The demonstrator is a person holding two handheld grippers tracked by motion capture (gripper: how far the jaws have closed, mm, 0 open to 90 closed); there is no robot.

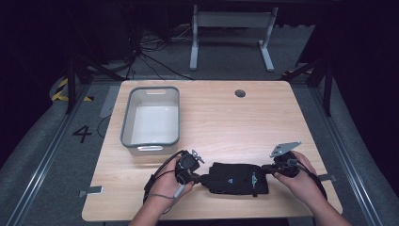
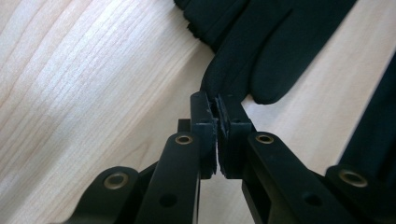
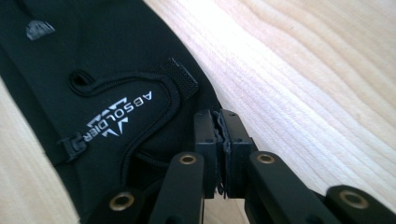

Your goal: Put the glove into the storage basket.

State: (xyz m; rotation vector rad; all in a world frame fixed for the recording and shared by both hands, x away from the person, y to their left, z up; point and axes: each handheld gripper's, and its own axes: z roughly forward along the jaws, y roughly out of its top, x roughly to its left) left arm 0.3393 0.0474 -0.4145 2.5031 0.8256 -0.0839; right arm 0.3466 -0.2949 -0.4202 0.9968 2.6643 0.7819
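Black glove (image 1: 239, 179) flat on surface (image 1: 226, 117): soft, light, limp. Left tongs (image 2: 217, 122) pinch fingertip fabric; right tongs (image 3: 222, 131) pinch cuff edge.

I read "ABSOLDIER" in white beside a chevron logo on the black glove (image 3: 107, 88), and a black "4" marked on the grey floor (image 1: 82, 134).

One black fabric glove (image 1: 239, 178) printed with a white logo lies on the single pale wooden worktop (image 1: 221, 115). One grey plastic tub (image 1: 151, 118) with a white inside stands there too. Two black hand-held tongs, left (image 1: 203, 178) and right (image 1: 264, 168), pinch the glove.
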